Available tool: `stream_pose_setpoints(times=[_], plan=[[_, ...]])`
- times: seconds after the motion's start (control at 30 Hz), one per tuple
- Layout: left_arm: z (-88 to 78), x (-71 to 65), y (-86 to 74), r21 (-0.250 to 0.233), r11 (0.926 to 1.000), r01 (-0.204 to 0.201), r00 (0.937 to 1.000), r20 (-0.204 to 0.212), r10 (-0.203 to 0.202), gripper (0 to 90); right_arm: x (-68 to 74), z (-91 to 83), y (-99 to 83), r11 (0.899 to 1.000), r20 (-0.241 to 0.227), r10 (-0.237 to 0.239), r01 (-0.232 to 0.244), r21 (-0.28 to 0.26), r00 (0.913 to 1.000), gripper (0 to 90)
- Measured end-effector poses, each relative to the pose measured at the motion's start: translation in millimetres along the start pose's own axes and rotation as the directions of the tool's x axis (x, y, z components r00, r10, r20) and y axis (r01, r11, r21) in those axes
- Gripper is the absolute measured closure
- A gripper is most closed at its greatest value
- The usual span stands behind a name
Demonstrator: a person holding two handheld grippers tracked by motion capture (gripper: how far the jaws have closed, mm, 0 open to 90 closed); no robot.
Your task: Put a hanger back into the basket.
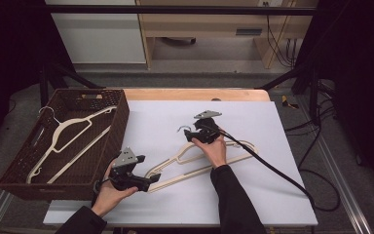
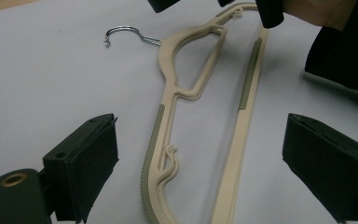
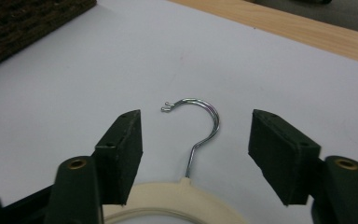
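A person's two dark-sleeved forearms reach in over the near edge of a white sheet-covered worktop (image 1: 282,195), each hand holding a black two-jaw gripper. Nearest, by the sheet's near-left corner, the left gripper (image 1: 148,183) lies low with its jaws spread wide on either side of the rounded shoulder end of a cream plastic clothes hanger with grey ribbed grip strips (image 2: 168,154); the jaws do not touch it. This hanger lies flat in the middle of the sheet, running at an angle from that near-left end toward the centre, its straight bottom bar on the near side. Farther in, the right gripper (image 1: 192,134) sits over the hanger's neck, jaws also spread wide, with the hanger's silver wire hook (image 3: 198,128) resting on the sheet between them, touching neither. A thick black cable (image 1: 272,168) trails from this gripper toward the sheet's near-right corner. Along the worktop's left edge stands a dark brown woven rectangular basket (image 1: 121,114), and inside it lies a second cream plastic hanger (image 1: 73,139). A strip of bare wood (image 1: 175,94) shows along the far edge.
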State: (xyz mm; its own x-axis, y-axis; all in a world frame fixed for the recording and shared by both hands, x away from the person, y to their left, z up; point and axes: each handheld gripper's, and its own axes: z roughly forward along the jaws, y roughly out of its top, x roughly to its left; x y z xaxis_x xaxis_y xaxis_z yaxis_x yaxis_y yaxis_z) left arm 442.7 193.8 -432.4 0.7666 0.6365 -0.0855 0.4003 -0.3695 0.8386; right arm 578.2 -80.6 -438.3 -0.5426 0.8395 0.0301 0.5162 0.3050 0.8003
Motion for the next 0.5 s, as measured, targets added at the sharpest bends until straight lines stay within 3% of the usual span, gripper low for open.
stream_pose_setpoints(times=[0.2,0.5], plan=[[0.4,-0.4,-0.1,-0.003,1.0000,-0.001,1.0000,0.004,0.001,10.3,-4.1,19.8,-6.9,0.998,-0.003,0.025,-0.025,0.065,0.9997,52.8],[0.9,-0.5,-0.5,0.003,1.0000,-0.004,1.0000,0.001,0.004,10.3,-6.4,35.7,-16.5,0.989,0.004,0.020,-0.020,0.147,0.9998,69.6]])
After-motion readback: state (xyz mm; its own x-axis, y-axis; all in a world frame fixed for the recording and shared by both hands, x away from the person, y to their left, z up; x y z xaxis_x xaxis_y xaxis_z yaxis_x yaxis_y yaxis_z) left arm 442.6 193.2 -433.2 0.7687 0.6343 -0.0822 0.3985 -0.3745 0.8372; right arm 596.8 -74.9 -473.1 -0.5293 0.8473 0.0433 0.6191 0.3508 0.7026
